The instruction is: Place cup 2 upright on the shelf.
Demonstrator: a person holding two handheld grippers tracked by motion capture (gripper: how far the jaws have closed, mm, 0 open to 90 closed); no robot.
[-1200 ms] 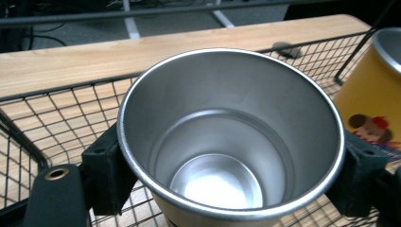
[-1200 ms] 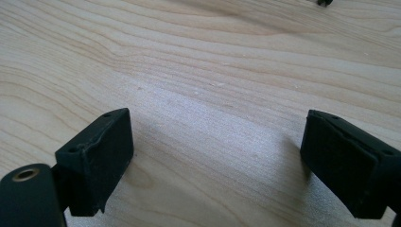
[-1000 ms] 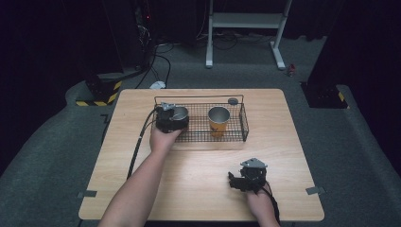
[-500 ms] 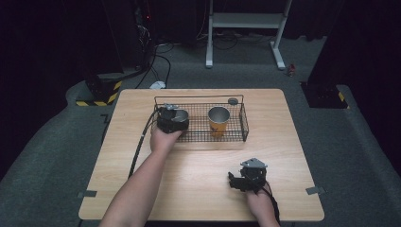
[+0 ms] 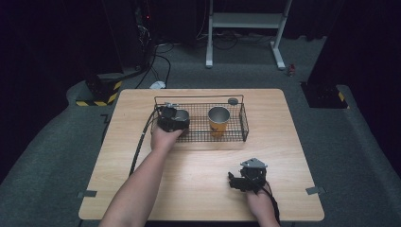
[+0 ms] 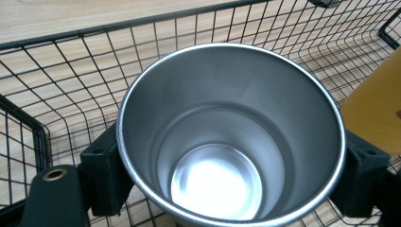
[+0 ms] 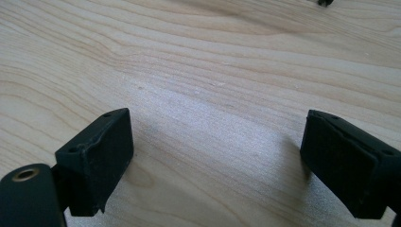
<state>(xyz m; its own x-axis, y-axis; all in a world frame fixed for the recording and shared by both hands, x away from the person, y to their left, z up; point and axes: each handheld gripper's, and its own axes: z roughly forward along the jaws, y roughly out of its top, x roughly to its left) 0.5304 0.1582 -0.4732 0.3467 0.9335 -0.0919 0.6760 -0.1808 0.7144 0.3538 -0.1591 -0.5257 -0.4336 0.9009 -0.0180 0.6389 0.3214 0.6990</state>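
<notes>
A bare steel cup (image 6: 231,142) stands upright inside the black wire basket (image 5: 198,98), at its left end. My left gripper (image 6: 231,177) is shut on this cup, with one black pad (image 6: 106,175) pressed on each side of its wall. In the high view the left gripper (image 5: 172,118) sits over the basket's left end with the steel cup (image 5: 181,116) in it. A yellow cup (image 5: 219,120) with a steel inside stands upright in the basket, just right of it. My right gripper (image 5: 234,182) rests low on the table's front right, open, with bare wood between its pads (image 7: 215,165).
The basket stands at the back middle of the wooden table (image 5: 198,165). A small dark round object (image 5: 232,100) lies behind the basket's back rim. The left gripper's cable (image 5: 142,142) trails over the table's left side. Dark floor and equipment surround the table.
</notes>
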